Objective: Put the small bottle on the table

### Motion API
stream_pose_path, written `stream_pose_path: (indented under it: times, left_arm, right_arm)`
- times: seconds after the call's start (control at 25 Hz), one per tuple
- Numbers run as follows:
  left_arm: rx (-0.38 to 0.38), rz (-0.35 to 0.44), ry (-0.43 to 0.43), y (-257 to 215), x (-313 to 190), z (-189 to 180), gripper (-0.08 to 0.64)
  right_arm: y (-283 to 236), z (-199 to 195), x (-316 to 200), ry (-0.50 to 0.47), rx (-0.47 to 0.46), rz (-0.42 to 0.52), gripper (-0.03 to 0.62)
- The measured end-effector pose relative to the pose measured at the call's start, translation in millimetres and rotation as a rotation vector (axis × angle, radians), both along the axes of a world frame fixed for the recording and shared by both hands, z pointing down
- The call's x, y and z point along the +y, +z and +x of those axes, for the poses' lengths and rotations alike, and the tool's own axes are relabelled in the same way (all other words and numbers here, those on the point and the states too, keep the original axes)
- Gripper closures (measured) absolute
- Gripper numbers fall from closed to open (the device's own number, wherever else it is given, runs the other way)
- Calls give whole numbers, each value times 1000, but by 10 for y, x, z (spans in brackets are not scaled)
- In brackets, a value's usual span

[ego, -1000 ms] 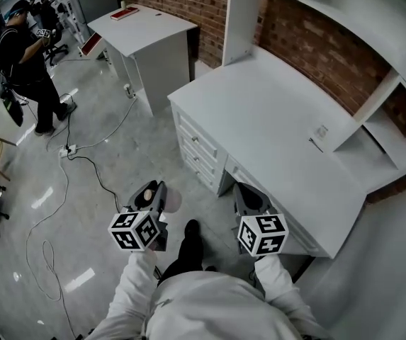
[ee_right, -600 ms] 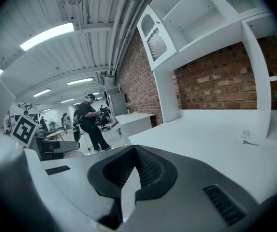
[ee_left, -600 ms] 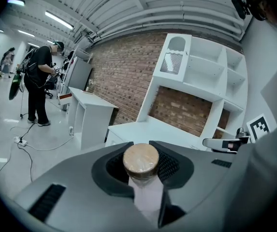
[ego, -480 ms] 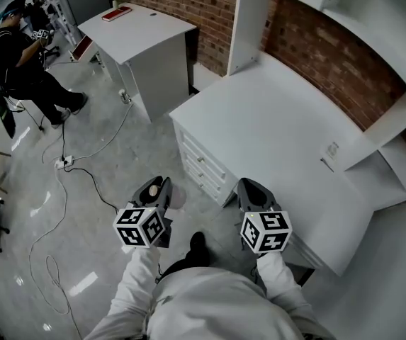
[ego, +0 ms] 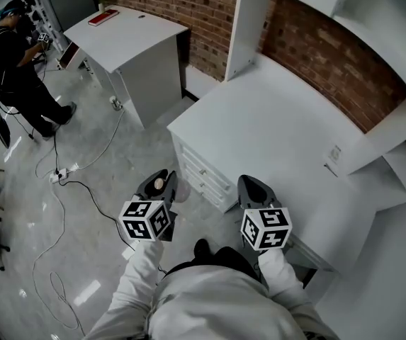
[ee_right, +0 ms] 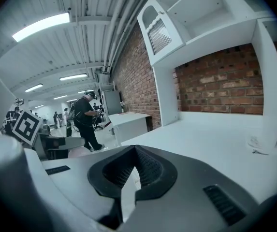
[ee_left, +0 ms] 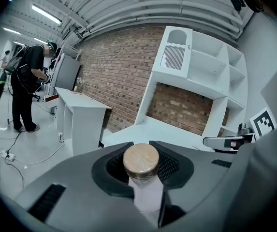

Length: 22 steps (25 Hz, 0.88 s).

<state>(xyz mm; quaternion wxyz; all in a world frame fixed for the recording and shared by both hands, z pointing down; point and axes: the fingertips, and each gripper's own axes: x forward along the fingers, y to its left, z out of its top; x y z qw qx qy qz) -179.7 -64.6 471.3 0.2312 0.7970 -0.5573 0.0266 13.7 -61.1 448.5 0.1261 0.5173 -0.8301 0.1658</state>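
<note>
The small bottle (ee_left: 140,161), clear with a round tan cap, stands upright between the jaws of my left gripper (ee_left: 141,148), which is shut on it. In the head view the left gripper (ego: 163,181) hangs over the floor, just left of the white table's (ego: 273,129) front corner, and the bottle's cap (ego: 159,184) shows between its jaws. My right gripper (ego: 252,187) hovers at the table's near edge with its jaws shut and nothing in them. From the right gripper (ee_right: 134,150) the tabletop (ee_right: 215,134) stretches ahead.
The table has drawers (ego: 201,174) below its front edge and white shelving (ego: 394,126) at its back and right. A small plate-like fitting (ego: 334,153) lies near the shelving. A second white desk (ego: 133,32) stands beyond; a person (ego: 15,62) and cables (ego: 68,179) are at left.
Both grippers have drawn a little closer to the table's front corner. The bottle stays held in the left gripper, and the person at far left has shifted.
</note>
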Motion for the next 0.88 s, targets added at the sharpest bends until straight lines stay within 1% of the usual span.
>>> stream_pose_path:
  times: [0.36,0.68,0.88]
  left_arm:
    - [-30,-11,49,71,-477,107,449]
    - [-92,-12,85,152,-1033,226,449]
    - [-111,-16,99,175,-1439,314,449]
  right_arm:
    - [110,114,-331,39,26,-17,565]
    - [135,108,-903,40,12,-19,565]
    - [155,177,-1246,45,15,-32,565]
